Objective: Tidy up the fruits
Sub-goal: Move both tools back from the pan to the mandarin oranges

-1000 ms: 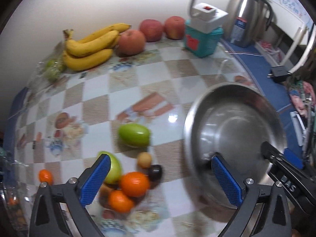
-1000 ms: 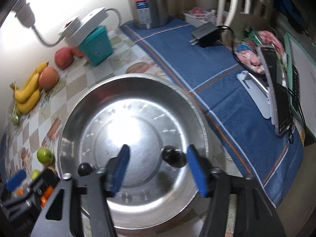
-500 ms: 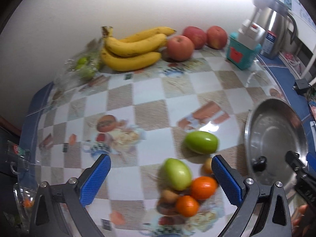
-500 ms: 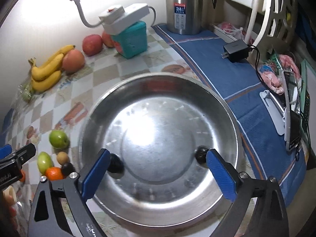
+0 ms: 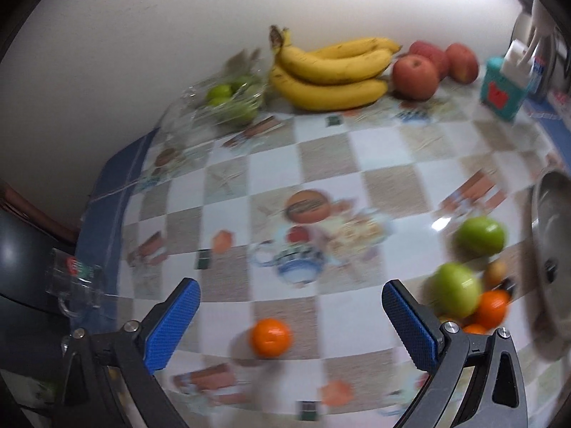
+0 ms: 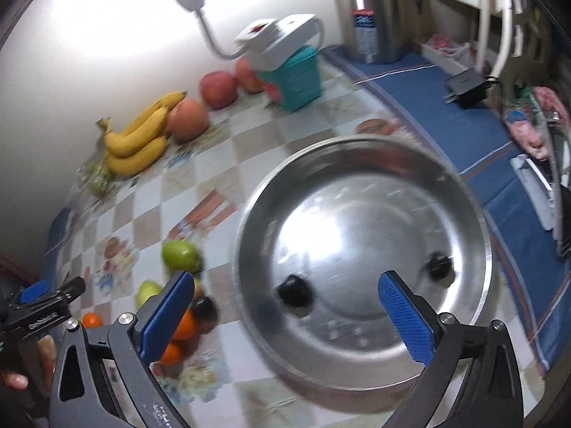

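My left gripper [image 5: 291, 321] is open, low over the checked tablecloth, with a lone orange [image 5: 270, 337] lying on the table between its fingers, untouched. To its right is a fruit pile: two green fruits [image 5: 455, 294], oranges [image 5: 494, 308] and small brown ones. Bananas [image 5: 332, 71] and red apples [image 5: 415, 76] lie by the wall. My right gripper [image 6: 287, 315] hangs over the steel bowl [image 6: 364, 142], its jaws opening wide and gripping nothing. Two small dark fruits [image 6: 294, 294] rest in the bowl.
A bag of small green fruit [image 5: 228, 101] lies left of the bananas. A teal box [image 6: 296, 78] with a white lamp base stands at the back, beside a steel kettle [image 6: 374, 18]. A charger [image 6: 465, 89] sits on the blue cloth. A glass mug [image 5: 75, 285] stands at the table's left edge.
My left gripper swept left from the bowl, past the fruit pile, to the lone orange. My right gripper opened wide, let go of a dark fruit in the bowl and drew back.
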